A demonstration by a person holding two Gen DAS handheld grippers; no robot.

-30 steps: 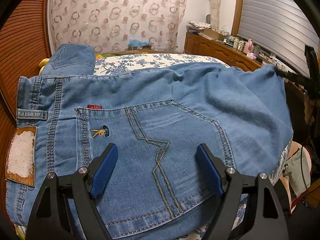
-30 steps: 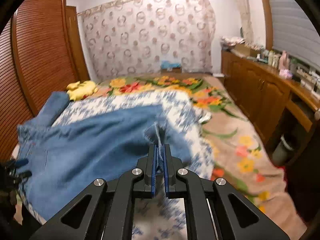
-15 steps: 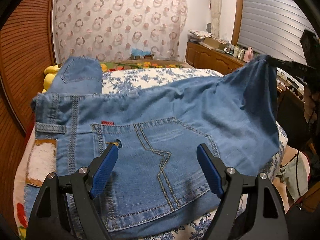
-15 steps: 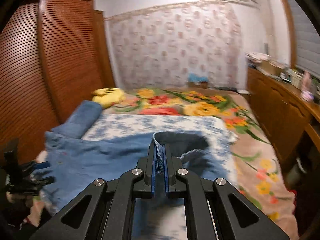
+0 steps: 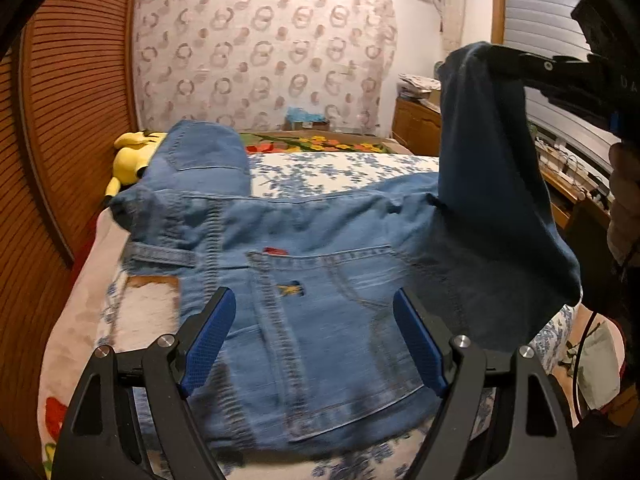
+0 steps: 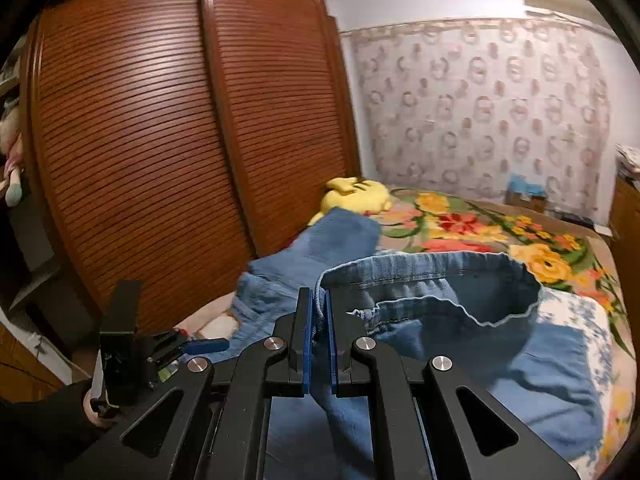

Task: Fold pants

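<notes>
Pants point(image 6: 460, 344) hem pinched by right gripper point(image 6: 319, 320); left gripper point(image 5: 316, 340) wide, empty

Blue denim pants point(image 5: 320, 280) lie on the bed, one leg hem point(image 6: 432, 280) lifted.

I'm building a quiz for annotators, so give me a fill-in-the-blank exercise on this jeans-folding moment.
1. The right gripper is shut on the ____ of the blue denim jeans.
2. The left gripper hovers over the jeans with its jaws ____.
3. The soft toy beside the brown slatted wardrobe is ____ in colour.

Missing words: leg hem; open; yellow
</notes>
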